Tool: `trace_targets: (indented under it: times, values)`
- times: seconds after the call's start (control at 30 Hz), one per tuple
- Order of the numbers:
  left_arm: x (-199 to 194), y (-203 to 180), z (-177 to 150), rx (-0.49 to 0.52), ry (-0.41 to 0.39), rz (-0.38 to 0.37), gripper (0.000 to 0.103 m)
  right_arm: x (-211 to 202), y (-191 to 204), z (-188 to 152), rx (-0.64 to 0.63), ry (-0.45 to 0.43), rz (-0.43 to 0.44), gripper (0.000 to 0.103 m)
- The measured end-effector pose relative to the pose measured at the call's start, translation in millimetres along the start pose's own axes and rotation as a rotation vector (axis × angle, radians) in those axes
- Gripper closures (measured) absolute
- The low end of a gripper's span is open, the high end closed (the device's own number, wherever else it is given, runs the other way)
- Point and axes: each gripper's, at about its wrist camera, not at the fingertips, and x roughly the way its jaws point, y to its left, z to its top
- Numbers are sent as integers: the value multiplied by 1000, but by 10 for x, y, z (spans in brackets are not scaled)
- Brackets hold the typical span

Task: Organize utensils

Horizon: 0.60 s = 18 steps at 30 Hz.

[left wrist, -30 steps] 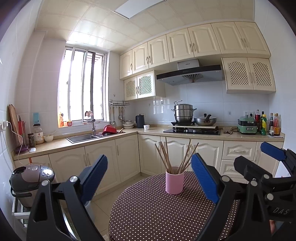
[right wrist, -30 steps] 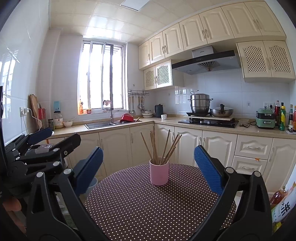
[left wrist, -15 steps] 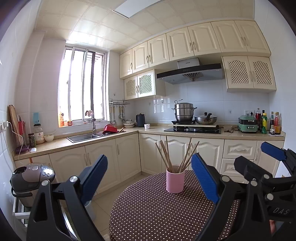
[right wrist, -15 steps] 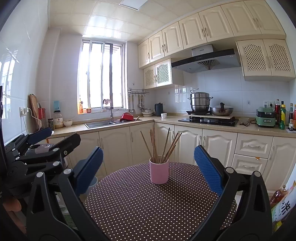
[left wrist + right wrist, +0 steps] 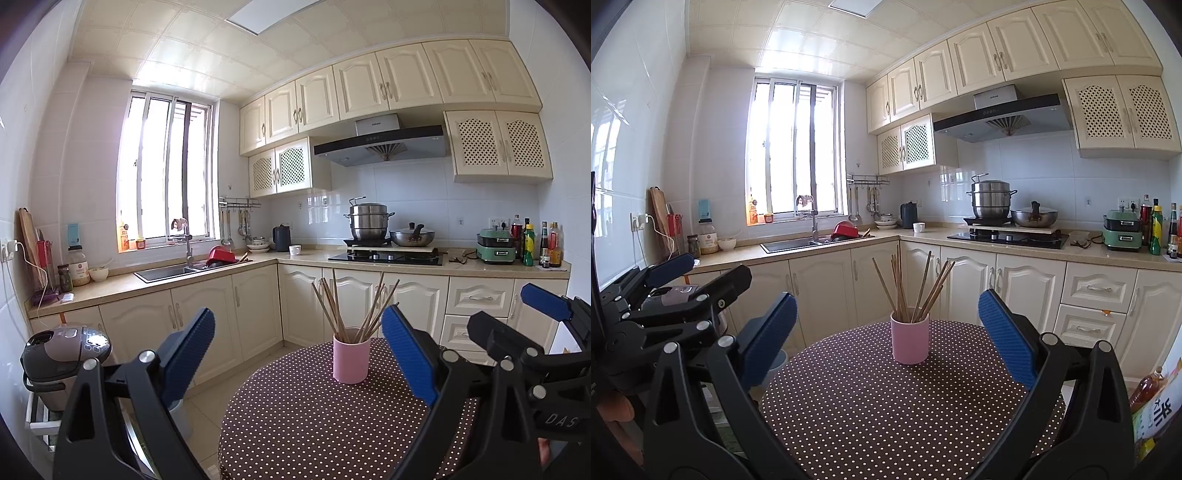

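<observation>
The pink round cup [image 5: 910, 340] full of brown wooden chopsticks [image 5: 916, 288] stands on the dotted brown surface [image 5: 886, 406], with the left hand-held gripper [image 5: 298, 343] and right hand-held gripper [image 5: 887, 325] near it, both spread wide and holding nothing.

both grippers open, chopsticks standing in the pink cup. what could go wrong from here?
1. The wooden chopsticks fan out loosely in the pink cylindrical cup; closing on one likely drags its neighbours.
2. The cup stands free on the brown polka-dot tablecloth; a sideways nudge from the right gripper could tip it.
3. The left gripper and right gripper sit close side by side facing the same cup, so they may collide if both reach in.
</observation>
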Motion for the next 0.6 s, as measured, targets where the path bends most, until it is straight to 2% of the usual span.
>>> trace_targets:
  times: [0.6]
  values:
    - [17, -8, -3, 1, 4, 3, 13, 8, 4, 1, 0, 3, 0, 6]
